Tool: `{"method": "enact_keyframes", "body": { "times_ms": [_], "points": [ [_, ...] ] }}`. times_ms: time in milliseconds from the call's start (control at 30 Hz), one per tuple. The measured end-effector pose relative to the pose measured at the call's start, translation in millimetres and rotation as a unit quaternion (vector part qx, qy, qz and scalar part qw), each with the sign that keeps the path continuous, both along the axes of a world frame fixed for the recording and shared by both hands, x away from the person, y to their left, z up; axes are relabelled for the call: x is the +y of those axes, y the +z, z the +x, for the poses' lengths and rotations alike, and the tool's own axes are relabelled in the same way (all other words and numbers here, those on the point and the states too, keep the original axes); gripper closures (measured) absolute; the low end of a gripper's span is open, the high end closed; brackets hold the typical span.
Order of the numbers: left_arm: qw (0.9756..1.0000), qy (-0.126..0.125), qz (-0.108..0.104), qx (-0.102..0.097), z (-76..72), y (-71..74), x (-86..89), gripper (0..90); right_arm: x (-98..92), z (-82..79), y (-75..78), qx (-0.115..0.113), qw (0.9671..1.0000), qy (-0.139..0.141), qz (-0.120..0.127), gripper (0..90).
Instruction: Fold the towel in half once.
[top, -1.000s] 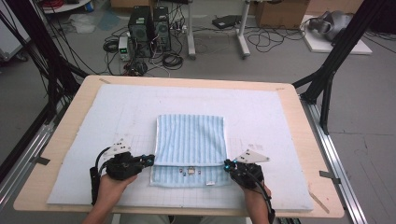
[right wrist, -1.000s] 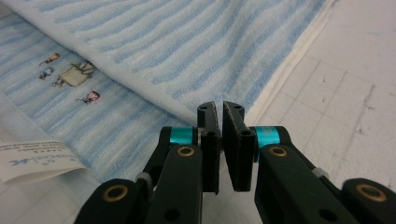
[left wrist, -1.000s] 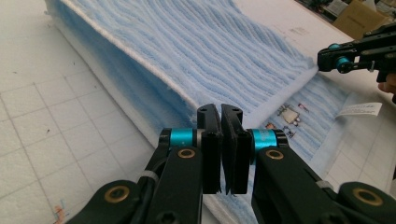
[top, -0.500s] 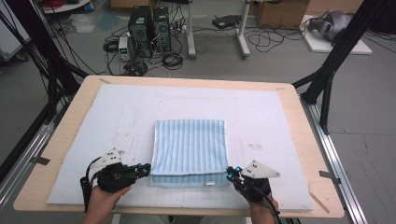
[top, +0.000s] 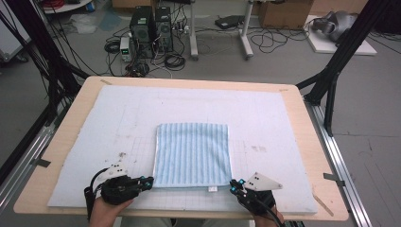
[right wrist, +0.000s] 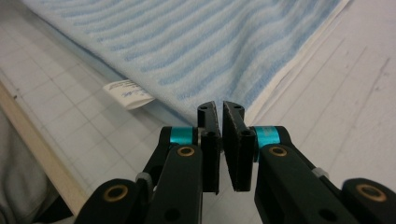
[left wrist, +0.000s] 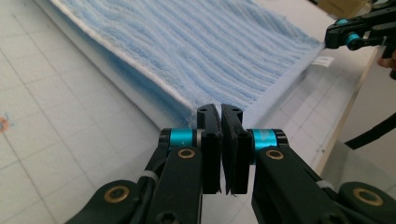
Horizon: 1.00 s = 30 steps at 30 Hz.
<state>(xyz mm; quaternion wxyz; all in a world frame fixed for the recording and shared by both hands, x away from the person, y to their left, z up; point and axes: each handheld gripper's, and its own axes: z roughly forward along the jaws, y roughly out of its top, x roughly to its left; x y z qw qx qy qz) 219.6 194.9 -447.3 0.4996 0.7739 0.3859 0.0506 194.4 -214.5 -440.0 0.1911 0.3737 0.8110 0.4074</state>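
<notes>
A light blue striped towel [top: 191, 153] lies folded on the white gridded mat [top: 283, 118], its white label [top: 213, 189] peeking out under the near edge. My left gripper [top: 150, 180] is at the towel's near left corner, my right gripper [top: 233, 182] at its near right corner. In the left gripper view the jaws [left wrist: 220, 109] stand together, and the towel's [left wrist: 210, 51] corner ends right at their tips. The right gripper view is alike: my right gripper [right wrist: 219, 106] is shut at the corner of the towel [right wrist: 196, 42], with the label [right wrist: 128, 92] to its left.
The mat covers a wooden table [top: 307, 118], whose near edge [right wrist: 42, 163] runs just behind my hands. Black frame posts [top: 331, 80] stand at the right and left corners. Computers and cables [top: 151, 28] sit on the floor beyond the far edge.
Both grippers moved toward the near edge, drawing the towel's top layer with them. It now covers the lower layer and most of the label.
</notes>
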Motion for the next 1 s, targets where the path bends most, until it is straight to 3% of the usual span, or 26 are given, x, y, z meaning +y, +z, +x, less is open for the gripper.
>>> {"method": "enact_keyframes", "body": {
  "times_ms": [167, 233, 333, 433, 533, 600, 733, 833, 967, 1000],
  "points": [
    [1.0, 0.002, 0.008, -0.005, 0.0, 0.3, 0.7, 83.2, -0.2, -3.4, -5.4, 0.007, 1.0, 0.001, -0.001, 81.2],
    [0.9995, 0.02, 0.006, -0.022, 0.9, 3.1, 2.9, 63.6, -2.7, -3.8, -3.1, 0.001, 1.0, -0.005, 0.004, 72.9],
    [0.9981, 0.033, -0.006, -0.052, 7.7, 9.1, 7.1, 52.9, -9.6, 1.0, 5.0, -0.011, 0.999, -0.026, 0.035, 64.8],
    [0.9967, 0.036, -0.016, -0.071, 19.1, 14.8, 6.2, 51.6, -9.3, 11.1, 12.6, -0.021, 0.998, -0.031, 0.051, 64.1],
    [0.9954, 0.041, -0.026, -0.083, 35.2, 18.2, 1.2, 56.3, -2.1, 27.0, 17.1, -0.021, 0.998, -0.03, 0.051, 66.2],
    [0.9956, 0.041, -0.017, -0.083, 47.4, 18.9, -4.0, 62.5, 4.7, 38.8, 15.3, -0.014, 0.9986, -0.024, 0.046, 68.5],
    [0.9964, 0.042, 0.006, -0.074, 69.3, 13.4, -15.5, 73.0, 19.8, 55.4, 5.4, 0.013, 0.9998, -0.013, 0.013, 73.0],
    [0.9972, 0.051, 0.029, -0.047, 78.1, 5.3, -21.3, 76.2, 23.2, 61.0, -3.8, 0.03, 0.9994, -0.011, -0.013, 73.1],
    [0.9958, 0.055, 0.072, -0.01, 82.1, -2.7, -26.0, 76.0, 17.1, 59.0, -9.5, 0.037, 0.9992, -0.016, 0.002, 72.0],
    [0.9956, 0.055, 0.075, -0.011, 82.1, -3.4, -26.3, 76.0, 16.2, 58.0, -10.4, 0.035, 0.9993, -0.015, 0.004, 71.9]
  ]
}}
